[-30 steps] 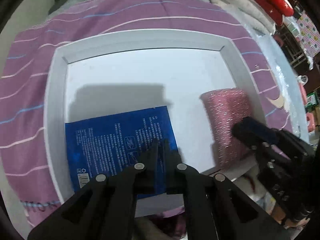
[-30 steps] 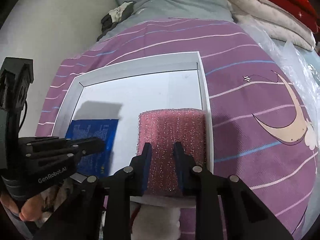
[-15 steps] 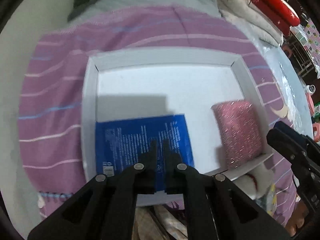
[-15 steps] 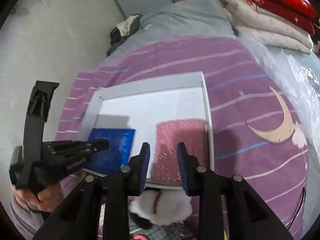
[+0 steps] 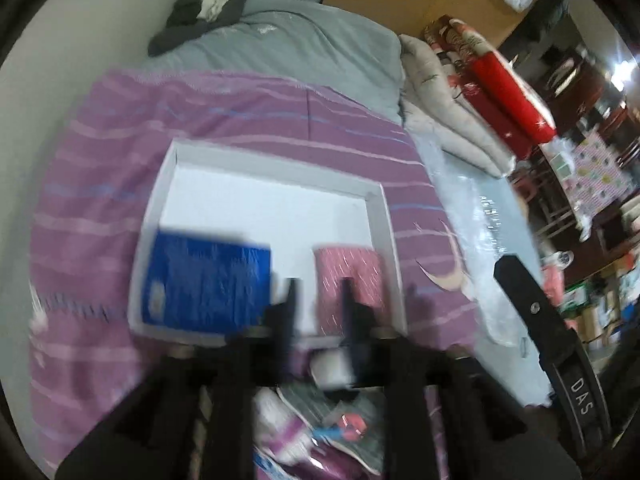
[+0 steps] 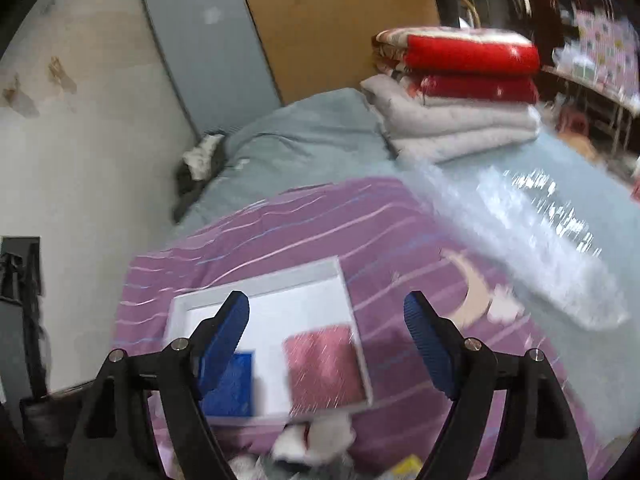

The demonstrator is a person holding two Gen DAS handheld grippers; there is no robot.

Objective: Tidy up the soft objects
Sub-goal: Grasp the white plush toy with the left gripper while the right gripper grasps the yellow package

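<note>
Two items sit in the white tray (image 5: 276,172): blue packet (image 5: 208,284) ahead-left of your left gripper (image 5: 318,294), pink sponge (image 5: 352,280) ahead-right; tongs part-open, empty. Right view: right gripper (image 6: 326,328) wide, empty, sponge (image 6: 324,364) below between tips, looks freed for the next pick

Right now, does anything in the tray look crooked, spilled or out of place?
Nothing stands out. The blue packet lies flat in the near left corner of the white tray, and the pink sponge lies along its right wall, apart from the packet. Both grippers are clear of them. Motion blur hides fine detail.
</note>
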